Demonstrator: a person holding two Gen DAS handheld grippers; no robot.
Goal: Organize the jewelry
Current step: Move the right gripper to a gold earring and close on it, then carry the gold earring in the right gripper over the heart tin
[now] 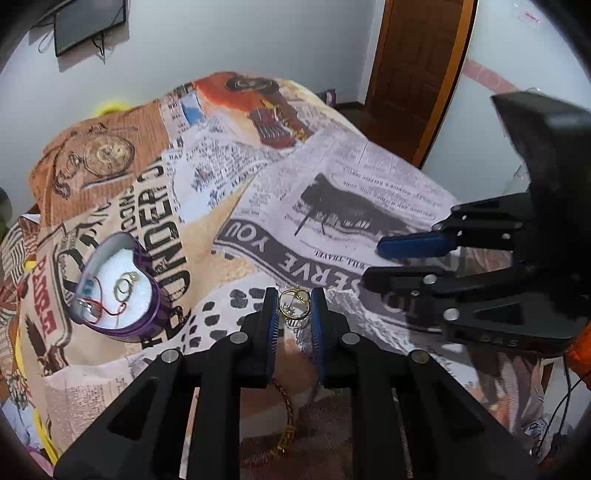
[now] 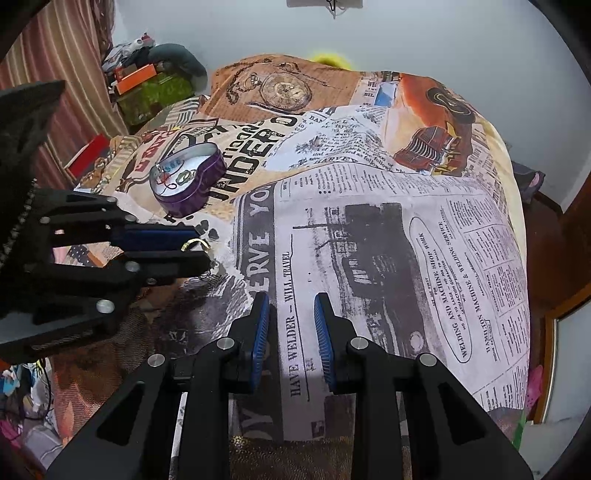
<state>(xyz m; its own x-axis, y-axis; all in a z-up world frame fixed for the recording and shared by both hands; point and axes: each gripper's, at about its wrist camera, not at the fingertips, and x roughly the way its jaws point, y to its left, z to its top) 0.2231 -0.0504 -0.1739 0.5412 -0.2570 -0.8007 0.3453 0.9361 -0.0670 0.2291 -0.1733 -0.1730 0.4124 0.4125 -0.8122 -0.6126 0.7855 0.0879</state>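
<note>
A gold ring-shaped piece (image 1: 293, 303) sits between the tips of my left gripper (image 1: 293, 297), and both blue pads touch it, just above the printed bed cover (image 1: 332, 192). In the right wrist view the same gold piece (image 2: 195, 243) pokes out of the left gripper (image 2: 201, 248). A purple heart-shaped tin (image 1: 130, 329) lies open to the left, with gold rings (image 1: 125, 286) and a red thread on its white lining. The tin (image 2: 201, 195) also shows at the upper left of the right wrist view. My right gripper (image 2: 291, 301) hovers over the newsprint pattern, open and empty.
A braided chain with a gold pendant (image 1: 286, 410) lies on the cover under my left fingers. The right gripper (image 1: 376, 262) hangs close by on the right. A wooden door (image 1: 413, 74), a wall-mounted screen (image 1: 88, 22), a striped curtain (image 2: 74, 55) and piled clutter (image 2: 147, 85) surround the bed.
</note>
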